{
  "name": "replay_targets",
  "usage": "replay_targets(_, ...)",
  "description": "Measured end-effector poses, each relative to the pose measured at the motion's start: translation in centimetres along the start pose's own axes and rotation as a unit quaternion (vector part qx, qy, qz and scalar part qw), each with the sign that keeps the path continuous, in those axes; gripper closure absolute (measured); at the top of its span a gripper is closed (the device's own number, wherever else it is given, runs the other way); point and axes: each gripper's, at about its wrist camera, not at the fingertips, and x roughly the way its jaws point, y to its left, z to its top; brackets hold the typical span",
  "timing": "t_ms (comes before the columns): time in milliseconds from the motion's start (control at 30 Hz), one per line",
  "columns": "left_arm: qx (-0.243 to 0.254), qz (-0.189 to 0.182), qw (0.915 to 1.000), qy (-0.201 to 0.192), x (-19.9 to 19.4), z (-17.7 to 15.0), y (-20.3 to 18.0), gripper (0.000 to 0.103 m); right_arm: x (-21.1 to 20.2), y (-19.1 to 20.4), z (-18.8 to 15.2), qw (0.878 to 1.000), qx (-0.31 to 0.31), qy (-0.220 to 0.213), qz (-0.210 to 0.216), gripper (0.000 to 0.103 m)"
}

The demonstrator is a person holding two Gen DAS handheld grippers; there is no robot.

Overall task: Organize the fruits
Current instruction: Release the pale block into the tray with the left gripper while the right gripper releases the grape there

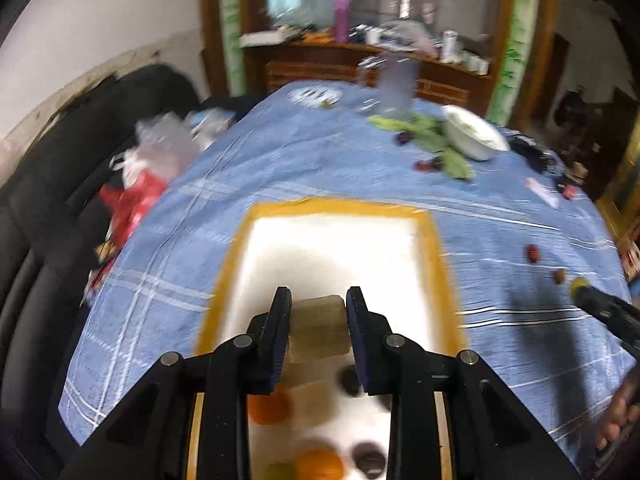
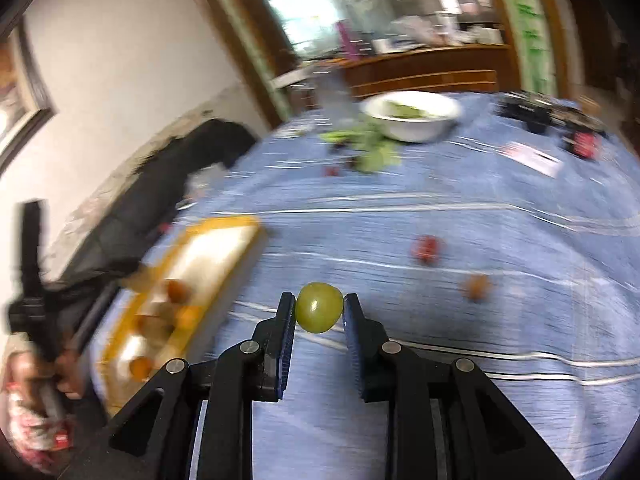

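Observation:
My left gripper [image 1: 319,300] hangs over a white tray with a yellow rim [image 1: 436,248], shut on a pale yellowish, blocky piece of fruit [image 1: 320,324]. Below it in the tray lie small oranges [image 1: 268,406] and dark round fruits [image 1: 370,460]. My right gripper [image 2: 319,304] is shut on a green grape [image 2: 319,307], held above the blue checked tablecloth [image 2: 480,420]. A red fruit [image 2: 427,249] and a brownish one [image 2: 477,286] lie loose on the cloth beyond it. The tray [image 2: 240,224] is to the left in the right wrist view.
A white bowl [image 1: 474,132] stands at the back of the table with green leaves [image 1: 432,136] and small red fruits beside it. A clear jug [image 1: 396,84] is behind them. A black sofa [image 1: 48,240] with bags runs along the left side. A hand [image 2: 68,368] grips the left tool.

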Motion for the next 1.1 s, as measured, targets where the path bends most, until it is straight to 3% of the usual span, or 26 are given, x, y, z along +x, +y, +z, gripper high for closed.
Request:
replay_targets(133, -0.024, 0.008, 0.9994, 0.024, 2.0, -0.5, 2.7, 0.076, 2.7, 6.3, 0.9, 0.998, -0.048, 0.030, 0.035, 0.076)
replay_targets(400, -0.054, 0.025, 0.9981, 0.019, 2.7, -2.1, 5.3, 0.075, 10.6, 15.2, -0.6, 0.987, -0.125, 0.099, 0.033, 0.076)
replay_targets(500, -0.066, 0.015, 0.9976, 0.013, 2.2, -2.2, 5.9, 0.070, 12.6, 16.1, -1.2, 0.984, -0.135, 0.118, 0.025, 0.076)
replay_targets(567, -0.076, 0.003, 0.9971, 0.005, 1.5, -2.5, 6.5, 0.050, 13.4, 16.6, -1.5, 0.982, -0.140, 0.124, 0.017, 0.076)
replay_targets(600, -0.081, -0.003, 0.9967, -0.001, 1.0, -2.6, 6.7, 0.048, 13.7, 16.8, -1.7, 0.981, -0.144, 0.126, 0.012, 0.075)
replay_targets(667, -0.089, -0.007, 0.9960, -0.011, 0.0, -3.0, 7.0, 0.045, 13.9, 16.9, -1.8, 0.981, -0.148, 0.127, 0.004, 0.073)
replay_targets(767, -0.111, -0.021, 0.9933, -0.025, -1.9, -3.8, 7.6, 0.038, 13.3, 16.5, -1.8, 0.983, -0.141, 0.120, 0.003, 0.054)
replay_targets(967, -0.151, -0.035, 0.9870, -0.042, -4.9, -5.8, 8.2, 0.033, 10.9, 16.6, -1.8, 0.988, -0.131, 0.079, 0.014, 0.053)
replay_targets(1100, -0.147, -0.012, 0.9874, -0.059, -6.6, -6.2, 8.4, 0.032, 9.6, 16.5, -1.9, 0.991, -0.118, 0.054, 0.020, 0.049)
